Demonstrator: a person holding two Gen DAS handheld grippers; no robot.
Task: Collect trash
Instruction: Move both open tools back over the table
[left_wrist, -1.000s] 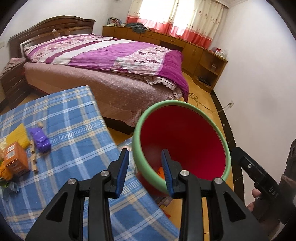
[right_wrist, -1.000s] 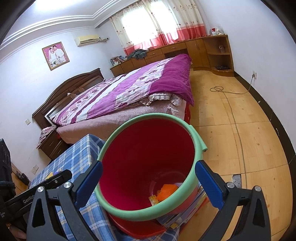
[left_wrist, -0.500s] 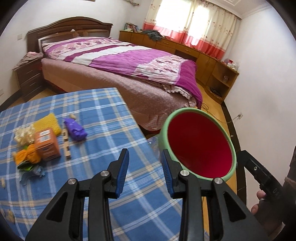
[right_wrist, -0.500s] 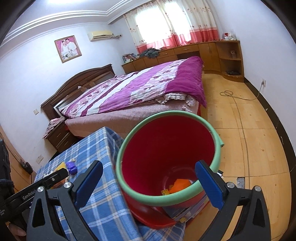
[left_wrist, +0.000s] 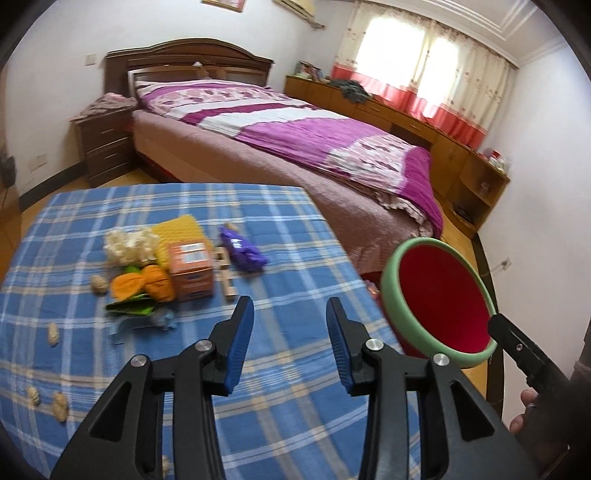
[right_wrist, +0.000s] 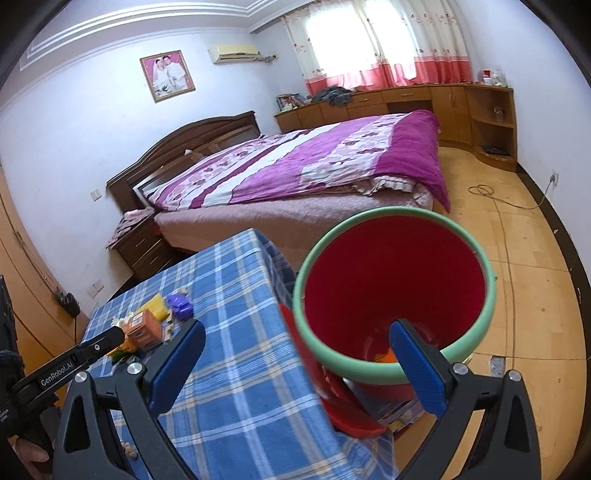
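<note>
A red bucket with a green rim (left_wrist: 441, 302) (right_wrist: 395, 291) stands on the floor at the table's right edge; orange scraps lie inside it (right_wrist: 386, 356). Trash sits on the blue checked tablecloth (left_wrist: 184, 369): an orange carton (left_wrist: 190, 271), a purple wrapper (left_wrist: 242, 249), orange peel (left_wrist: 142, 284), a yellow sponge (left_wrist: 179, 230), a wooden stick (left_wrist: 225, 275), a green wrapper (left_wrist: 129, 306) and nut shells (left_wrist: 53, 334). My left gripper (left_wrist: 290, 332) is open and empty above the table, short of the pile. My right gripper (right_wrist: 295, 362) is wide open and empty over the table edge and bucket.
A bed with a purple quilt (left_wrist: 295, 133) lies beyond the table. A dark nightstand (left_wrist: 103, 144) stands left of it. Wooden cabinets (left_wrist: 424, 125) line the window wall. A cable (right_wrist: 491, 195) lies on the wooden floor.
My left gripper has swung left from over the bucket to over the table, facing the trash pile. My right gripper has also turned left, so the bucket now sits to the right.
</note>
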